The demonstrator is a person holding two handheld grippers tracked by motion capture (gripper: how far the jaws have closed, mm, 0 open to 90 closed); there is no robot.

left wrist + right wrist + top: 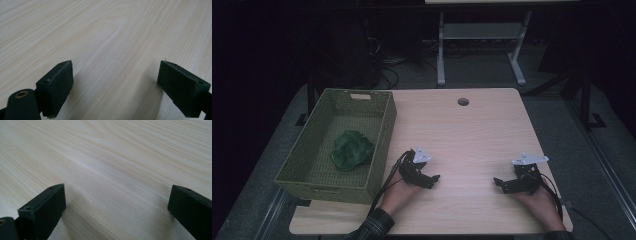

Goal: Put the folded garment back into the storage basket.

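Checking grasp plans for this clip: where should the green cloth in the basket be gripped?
Pinch a raised fold at the top of the green cloth, coming straight down: the basket walls block side approaches. The left gripper, jaws open, is nearest.

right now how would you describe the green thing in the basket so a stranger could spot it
Start at the light wooden table and go to its left edge, where a woven olive-green basket sits. On the basket's floor lies a crumpled dark green cloth-like bundle, the one thing in it, deeper green than the weave and well left of both claws.
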